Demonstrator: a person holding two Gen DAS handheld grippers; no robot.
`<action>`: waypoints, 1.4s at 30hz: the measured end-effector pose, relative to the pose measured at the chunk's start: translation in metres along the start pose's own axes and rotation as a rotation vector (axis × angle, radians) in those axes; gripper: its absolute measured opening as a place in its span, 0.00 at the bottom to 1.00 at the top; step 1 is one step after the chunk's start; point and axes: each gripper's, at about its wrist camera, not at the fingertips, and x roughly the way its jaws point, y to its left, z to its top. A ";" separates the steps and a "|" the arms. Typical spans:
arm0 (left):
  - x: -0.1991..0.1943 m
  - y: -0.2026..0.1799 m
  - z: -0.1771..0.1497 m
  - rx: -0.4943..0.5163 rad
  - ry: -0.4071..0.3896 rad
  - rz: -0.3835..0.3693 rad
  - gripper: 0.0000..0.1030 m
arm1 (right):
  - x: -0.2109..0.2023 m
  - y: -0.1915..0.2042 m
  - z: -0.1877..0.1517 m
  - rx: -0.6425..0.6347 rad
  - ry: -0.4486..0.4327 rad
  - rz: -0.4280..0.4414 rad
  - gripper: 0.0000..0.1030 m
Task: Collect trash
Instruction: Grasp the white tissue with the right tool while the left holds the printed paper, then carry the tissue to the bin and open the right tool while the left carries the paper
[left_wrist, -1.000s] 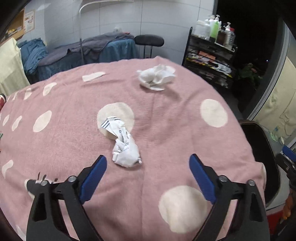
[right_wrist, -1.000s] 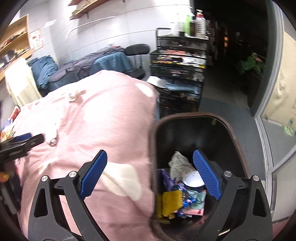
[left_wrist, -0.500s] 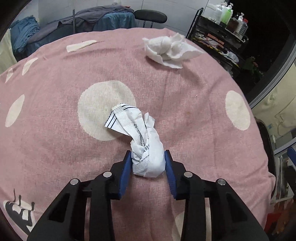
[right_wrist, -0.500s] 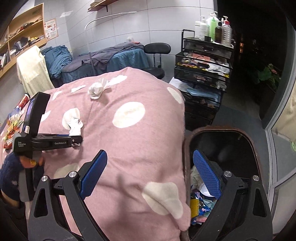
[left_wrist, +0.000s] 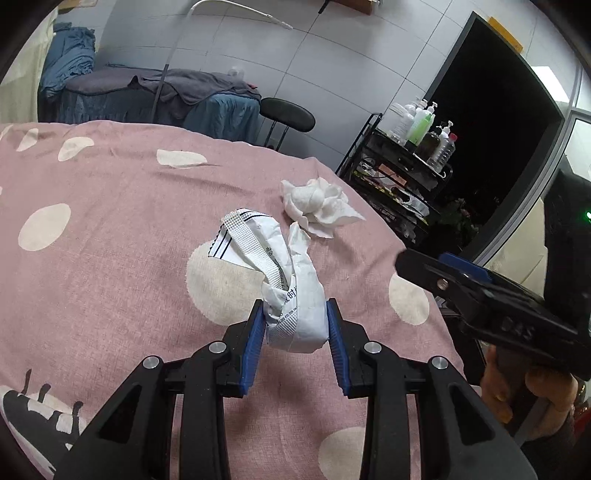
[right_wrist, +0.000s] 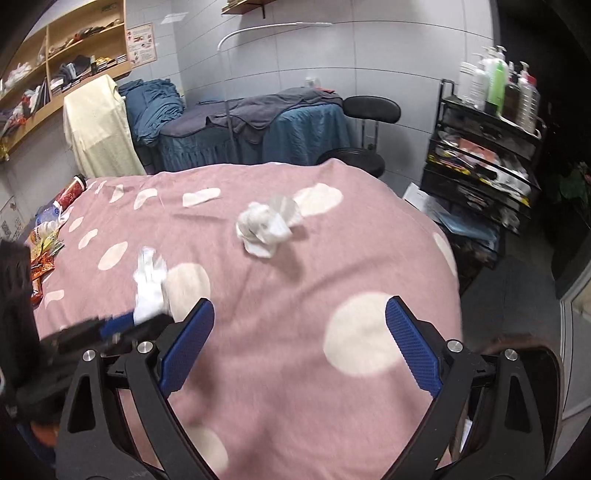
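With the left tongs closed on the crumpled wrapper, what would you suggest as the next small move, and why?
Probably lift the crumpled wrapper clear of the pink spotted cloth. The left tongs already pinch its lower end between both pads, so nothing more is needed to secure it. The right tongs are open and empty, pointing towards the white tissue wad, the other piece of trash on the cloth.

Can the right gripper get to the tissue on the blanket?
Probably yes. The right gripper is open and empty, pointing at the tissue, with only bare blanket between them. The left gripper is off to the side, shut on the wrapper.
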 end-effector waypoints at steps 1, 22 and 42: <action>0.001 0.002 0.001 -0.010 -0.001 -0.013 0.32 | 0.007 0.003 0.005 -0.010 0.004 -0.003 0.89; 0.022 0.005 0.007 -0.036 0.049 -0.036 0.32 | 0.041 0.004 0.029 0.068 0.046 0.090 0.07; 0.025 -0.021 0.007 0.088 0.068 0.156 0.32 | -0.131 -0.072 -0.075 0.182 -0.081 0.028 0.08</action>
